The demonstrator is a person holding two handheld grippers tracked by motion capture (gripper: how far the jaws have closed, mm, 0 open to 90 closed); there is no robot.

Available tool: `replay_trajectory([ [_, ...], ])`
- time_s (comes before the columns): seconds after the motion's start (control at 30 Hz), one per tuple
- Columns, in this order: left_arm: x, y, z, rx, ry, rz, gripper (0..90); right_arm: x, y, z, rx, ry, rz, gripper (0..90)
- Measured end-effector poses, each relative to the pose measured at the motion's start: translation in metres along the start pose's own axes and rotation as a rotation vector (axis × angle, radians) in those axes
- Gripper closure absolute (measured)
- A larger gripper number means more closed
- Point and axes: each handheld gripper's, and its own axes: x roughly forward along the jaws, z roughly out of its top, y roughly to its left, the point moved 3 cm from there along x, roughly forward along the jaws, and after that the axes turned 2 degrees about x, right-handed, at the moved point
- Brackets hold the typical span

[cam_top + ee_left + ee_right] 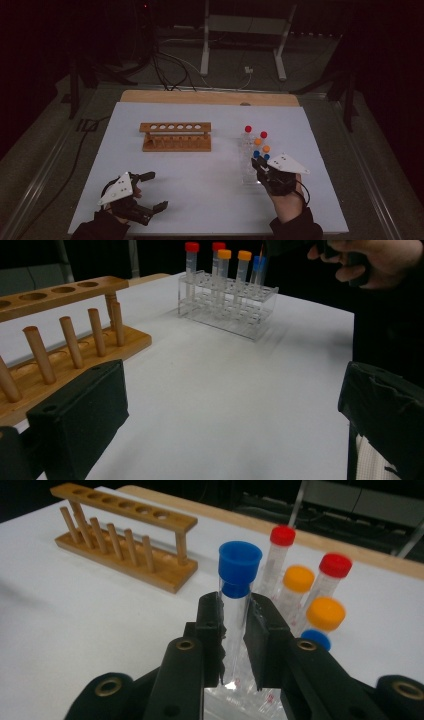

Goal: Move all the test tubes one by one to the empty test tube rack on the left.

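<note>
Right gripper (235,630): jaws drawn narrow around a blue-capped tube (236,595), one pad on each side of its clear body just below the cap; whether both pads press the glass cannot be told for certain, though they look to touch.
Blue-capped tube: upright, its lower end at the clear plastic rack (227,307), at the rack's near end toward the person.
Right gripper, high view (261,170): at the near end of the rack, held by a hand (287,202) coming in from the bottom edge.
Left gripper (147,192): jaws spread wide, holding nothing, low over the white table sheet (200,175), well apart from the rack.
Neighbouring tubes: two red-capped (282,535), two orange-capped (298,578) and another blue-capped one (316,639) stand close behind and beside the gripped tube, crowding the far jaw.
Wooden rack (176,136): empty holes and pegs, standing to the left of the clear rack, well apart from both grippers.
</note>
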Motion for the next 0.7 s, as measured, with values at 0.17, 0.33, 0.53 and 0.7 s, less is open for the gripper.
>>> replay_trajectory([
  [0.17, 0.001, 0.0, 0.0, 0.0, 0.007, -0.001, 0.5, -0.009, 0.002, 0.011, -0.013, -0.043, 0.011, 76.5],
  [0.33, 0.0, 0.0, 0.001, -0.004, 0.005, -0.005, 0.5, -0.012, 0.008, 0.015, -0.022, -0.054, 0.045, 76.6],
  [0.53, 0.002, -0.003, 0.006, -0.005, -0.001, -0.009, 0.5, -0.009, 0.02, 0.016, -0.038, -0.049, 0.107, 76.6],
  [0.7, 0.004, -0.002, 0.014, -0.016, -0.012, -0.032, 0.5, -0.003, 0.029, 0.017, -0.054, -0.037, 0.159, 76.5],
])
